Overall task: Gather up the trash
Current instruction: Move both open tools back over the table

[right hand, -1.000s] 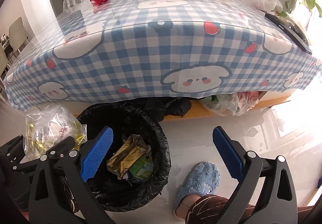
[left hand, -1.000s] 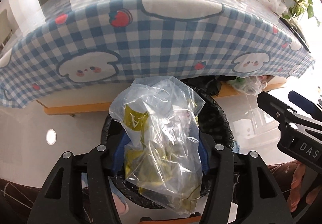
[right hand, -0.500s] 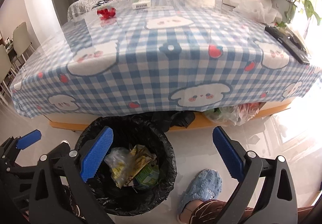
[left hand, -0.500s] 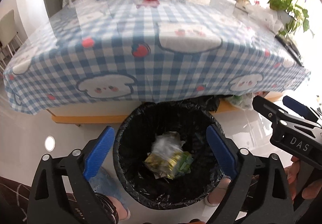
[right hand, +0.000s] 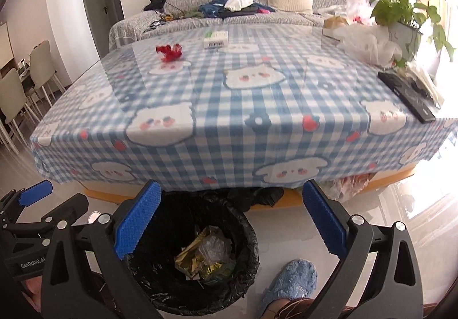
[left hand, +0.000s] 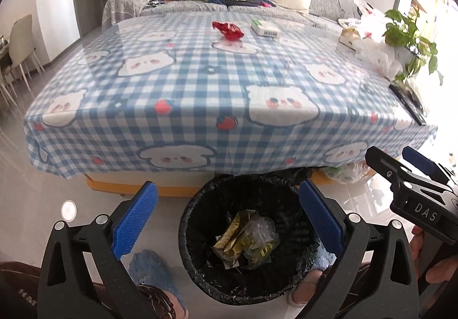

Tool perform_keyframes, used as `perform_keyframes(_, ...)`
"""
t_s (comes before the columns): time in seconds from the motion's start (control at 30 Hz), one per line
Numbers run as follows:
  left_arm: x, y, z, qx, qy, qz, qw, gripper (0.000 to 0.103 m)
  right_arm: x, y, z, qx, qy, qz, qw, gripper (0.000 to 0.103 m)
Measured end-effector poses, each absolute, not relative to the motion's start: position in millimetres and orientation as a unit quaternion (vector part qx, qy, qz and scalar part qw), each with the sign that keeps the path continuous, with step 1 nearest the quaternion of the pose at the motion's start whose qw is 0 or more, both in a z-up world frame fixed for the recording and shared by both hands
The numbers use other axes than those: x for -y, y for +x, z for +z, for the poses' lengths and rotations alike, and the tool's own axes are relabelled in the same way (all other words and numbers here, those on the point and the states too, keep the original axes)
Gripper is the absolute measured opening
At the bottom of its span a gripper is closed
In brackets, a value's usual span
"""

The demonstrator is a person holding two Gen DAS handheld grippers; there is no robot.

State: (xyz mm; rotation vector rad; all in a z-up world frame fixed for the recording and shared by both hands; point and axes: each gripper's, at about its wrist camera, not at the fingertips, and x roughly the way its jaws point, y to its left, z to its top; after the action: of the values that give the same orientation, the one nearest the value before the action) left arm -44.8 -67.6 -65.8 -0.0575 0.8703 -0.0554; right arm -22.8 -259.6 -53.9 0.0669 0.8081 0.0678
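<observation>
Left wrist view: the left gripper point(left hand: 227, 211) hangs right over the bin point(left hand: 249, 236), jaws at full spread and still opening a touch, nothing between the pads. The clear bag point(left hand: 259, 236) and gold wrappers lie at the bottom of the bin, so that piece looks done.

What's left on the table point(left hand: 200, 95), as far as I can tell: a red wrapper point(left hand: 228, 29) way out at about 12 o'clock from this gripper, near the far edge, and a small white box point(left hand: 264, 28) just beside it at roughly 1 o'clock. Not sure the box counts as trash. The wrapper is a crumpled lump, a bit wider than tall, no real long axis to line up on.

In the right wrist view the right gripper point(right hand: 229, 223) is also spread wide and empty, bin point(right hand: 200, 256) at its 7 o'clock. From there the red wrapper point(right hand: 169, 52) sits at about 11 o'clock, the box point(right hand: 216, 39) nearer 12.

So my guess: the wrapper is straight ahead for the left hand and off to the side for the right, which makes left the natural pick, though both are well apart from it and need a long reach across the table. The plant point(right hand: 406, 9) and plastic bags at 1 to 2 o'clock are clear of that path.
</observation>
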Motion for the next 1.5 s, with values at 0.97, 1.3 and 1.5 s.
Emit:
perform_keyframes(0.97, 37.0, 51.0, -26.0, -0.407, -0.028, -0.004, 0.913, 0.097, 237.9, 58.2, -6.9, -0.357, 0.022, 0.048, 0.933, 0.095)
perform_keyframes(1.3, 40.1, 79.8, -21.2, -0.411, -0.029, -0.010, 0.911, 0.097, 235.5, 99.7, -5.5, -0.367, 0.016, 0.041, 0.929, 0.095)
perform_keyframes(1.5, 43.5, 105.0, -17.5, -0.414, -0.021, -0.008, 0.910, 0.097, 236.5, 131.3, 2.6, -0.366, 0.017, 0.040, 0.930, 0.095)
